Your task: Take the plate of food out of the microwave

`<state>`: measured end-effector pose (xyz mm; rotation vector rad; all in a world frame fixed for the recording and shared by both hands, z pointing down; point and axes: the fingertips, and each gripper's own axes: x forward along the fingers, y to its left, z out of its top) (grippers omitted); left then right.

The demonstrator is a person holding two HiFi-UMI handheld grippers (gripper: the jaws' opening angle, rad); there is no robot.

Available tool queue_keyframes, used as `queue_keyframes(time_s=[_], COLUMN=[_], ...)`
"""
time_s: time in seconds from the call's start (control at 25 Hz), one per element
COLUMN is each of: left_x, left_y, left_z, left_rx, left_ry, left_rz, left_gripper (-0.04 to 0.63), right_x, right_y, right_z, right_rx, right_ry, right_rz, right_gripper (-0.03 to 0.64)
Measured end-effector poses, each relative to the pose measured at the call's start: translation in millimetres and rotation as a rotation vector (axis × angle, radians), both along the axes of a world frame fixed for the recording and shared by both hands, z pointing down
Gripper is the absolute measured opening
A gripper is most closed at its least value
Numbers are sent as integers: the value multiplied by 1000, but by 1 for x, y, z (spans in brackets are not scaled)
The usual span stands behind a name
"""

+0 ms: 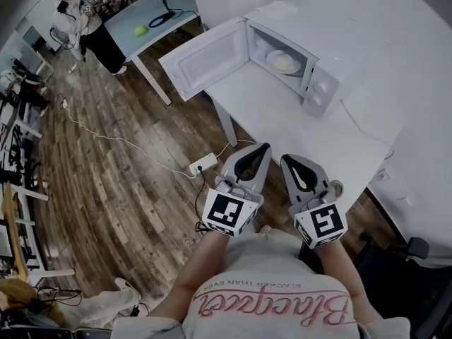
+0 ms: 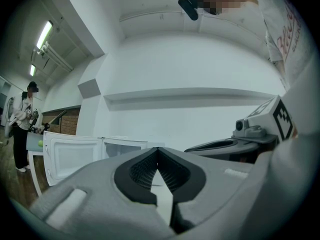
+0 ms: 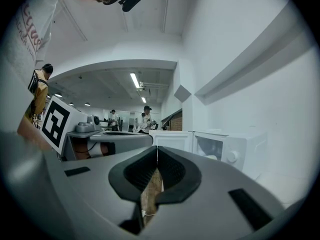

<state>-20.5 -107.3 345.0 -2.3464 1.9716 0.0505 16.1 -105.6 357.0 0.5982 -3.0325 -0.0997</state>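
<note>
The white microwave (image 1: 311, 69) stands on a white table (image 1: 282, 111) with its door (image 1: 205, 58) swung open to the left. Inside it sits a white plate of pale food (image 1: 284, 62). My left gripper (image 1: 263, 147) and right gripper (image 1: 288, 159) hover side by side at the table's near edge, well short of the microwave, both shut and empty. In the left gripper view the jaws (image 2: 158, 151) meet, with the open door (image 2: 70, 156) ahead on the left. The right gripper view shows its jaws (image 3: 157, 149) together, and the microwave (image 3: 225, 151) ahead to the right.
A power strip (image 1: 203, 164) and its cable lie on the wood floor left of the table. A second table with a green ball (image 1: 140, 30) stands at the back left, with a person (image 1: 78, 20) beside it. A white wall closes off the right side.
</note>
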Motion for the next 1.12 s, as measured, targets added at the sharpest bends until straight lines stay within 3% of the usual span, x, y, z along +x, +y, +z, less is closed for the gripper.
queue_keyframes(time_s=[1.12], left_x=[-84], left_y=[-118], left_z=[-11], left_rx=[28], left_ry=[1], left_rz=[276], left_gripper=[6], right_x=[-85], right_y=[-109], right_z=[-9], right_rx=[30], right_ry=[31], right_rz=[235], right_gripper=[12])
